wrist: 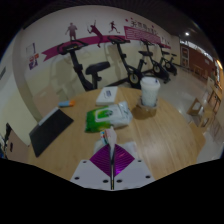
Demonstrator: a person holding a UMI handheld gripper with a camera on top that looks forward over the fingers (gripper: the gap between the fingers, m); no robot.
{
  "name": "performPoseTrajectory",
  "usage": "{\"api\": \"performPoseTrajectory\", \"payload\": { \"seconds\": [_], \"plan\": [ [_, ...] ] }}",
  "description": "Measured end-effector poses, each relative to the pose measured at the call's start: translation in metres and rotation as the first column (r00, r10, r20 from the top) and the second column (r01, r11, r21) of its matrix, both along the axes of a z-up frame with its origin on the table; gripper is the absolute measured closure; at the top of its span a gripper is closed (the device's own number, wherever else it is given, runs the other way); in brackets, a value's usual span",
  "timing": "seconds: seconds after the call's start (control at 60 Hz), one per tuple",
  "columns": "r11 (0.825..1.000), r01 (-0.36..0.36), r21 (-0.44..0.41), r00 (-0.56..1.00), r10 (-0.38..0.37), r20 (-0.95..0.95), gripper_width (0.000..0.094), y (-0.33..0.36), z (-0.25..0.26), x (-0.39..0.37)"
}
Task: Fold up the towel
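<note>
White cloth scrap pinched between your gripper (112,168) fingers, held above table (150,135); fold stage unclear, towel mostly hidden.

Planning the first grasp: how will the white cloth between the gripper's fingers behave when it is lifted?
The white cloth would probably be floppy: it comes to a thin point between the fingers of the gripper, with no stiff edge. It looks light, so it should lift easily but drape and swing. Whether both fingers press it is unclear.
</note>
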State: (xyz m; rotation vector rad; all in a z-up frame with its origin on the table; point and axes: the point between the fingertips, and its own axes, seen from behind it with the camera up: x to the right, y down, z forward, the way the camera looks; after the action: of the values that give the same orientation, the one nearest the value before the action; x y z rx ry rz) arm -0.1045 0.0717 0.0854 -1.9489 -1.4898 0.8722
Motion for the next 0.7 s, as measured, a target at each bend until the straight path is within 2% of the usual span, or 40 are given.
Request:
{"api": "performPoseTrajectory", "payload": {
  "seconds": [0.167, 0.217, 0.233, 0.35, 0.383, 0.433, 0.6, 0.7],
  "plan": [
    [0.999, 0.028, -0.021, 0.996, -0.026, 0.085, 0.0909, 0.031, -0.065, 0.013],
    [1.0, 0.02, -0.015, 0.996, -0.018, 0.089, 0.0838, 0.034, -0.074, 0.013],
    [1.0, 0.018, -0.012, 0.996, -0.017, 0.09, 0.0774, 0.035, -0.076, 0.014],
    [0.999, 0.019, 0.03, 0.996, -0.022, 0.085, 0.0064, 0.046, -0.069, 0.021],
    [0.999, 0.009, 0.047, 0.997, -0.012, 0.076, 0.0109, 0.051, -0.055, 0.028],
    [0.997, 0.0, 0.079, 0.999, -0.004, 0.051, 0.0069, 0.053, -0.031, 0.037],
    [0.982, -0.026, 0.189, 0.999, 0.022, 0.025, 0.0077, 0.045, 0.07, 0.112],
    [0.974, -0.034, 0.224, 0.999, 0.032, 0.015, 0.0084, 0.031, 0.112, 0.164]
  ]
}}
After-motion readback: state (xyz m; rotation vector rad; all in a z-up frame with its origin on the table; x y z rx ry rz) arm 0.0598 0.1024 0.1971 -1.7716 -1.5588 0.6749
